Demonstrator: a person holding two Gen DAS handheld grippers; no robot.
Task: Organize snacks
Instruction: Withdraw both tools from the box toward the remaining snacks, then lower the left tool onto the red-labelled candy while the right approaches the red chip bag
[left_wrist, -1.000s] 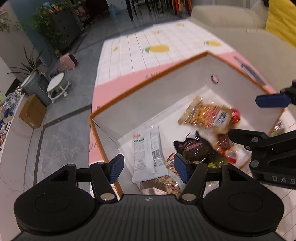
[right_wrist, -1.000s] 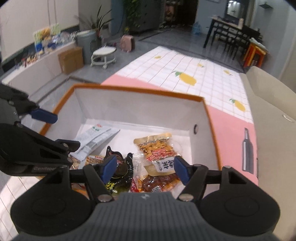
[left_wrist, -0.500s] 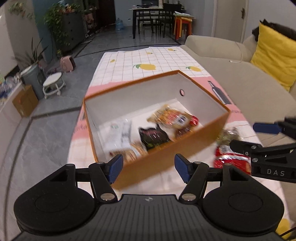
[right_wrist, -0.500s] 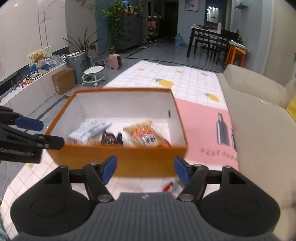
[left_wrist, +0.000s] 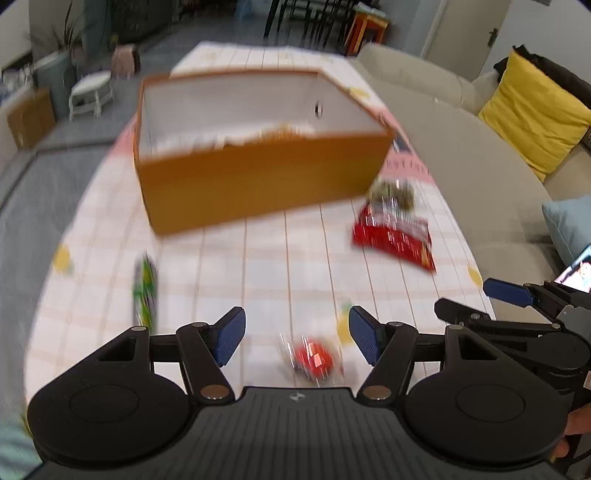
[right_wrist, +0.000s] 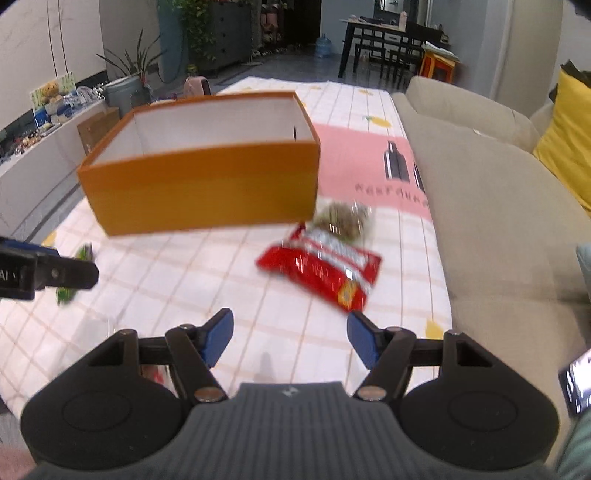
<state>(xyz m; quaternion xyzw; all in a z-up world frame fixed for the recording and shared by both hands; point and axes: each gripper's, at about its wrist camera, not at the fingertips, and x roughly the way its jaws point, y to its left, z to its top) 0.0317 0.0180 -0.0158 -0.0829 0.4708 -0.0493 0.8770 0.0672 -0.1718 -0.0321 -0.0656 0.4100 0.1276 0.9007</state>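
Snacks lie loose on the checked tablecloth (right_wrist: 207, 280) on the near side of the orange box (right_wrist: 207, 192): a red packet (right_wrist: 325, 269) near the box's right corner with a clear bag of brownish bits (right_wrist: 341, 218) touching its far edge, a green wrapper (left_wrist: 144, 291) off to the left, and a small red sweet (left_wrist: 312, 360) lying just in front of the left gripper (left_wrist: 295, 332). Some packets already sit inside the box, though blur hides which.

Both tools are empty with jaws spread wide; the right gripper (right_wrist: 290, 334) hovers near the red packet.

The sensible next pick looks like the sweet for the left tool and the red packet for the right. Come down with one finger on either side, pinch a wrapper edge rather than the flat middle, since crinkly film may slip. Lift clear of the box wall before letting go, and keep the two tools apart over the box.
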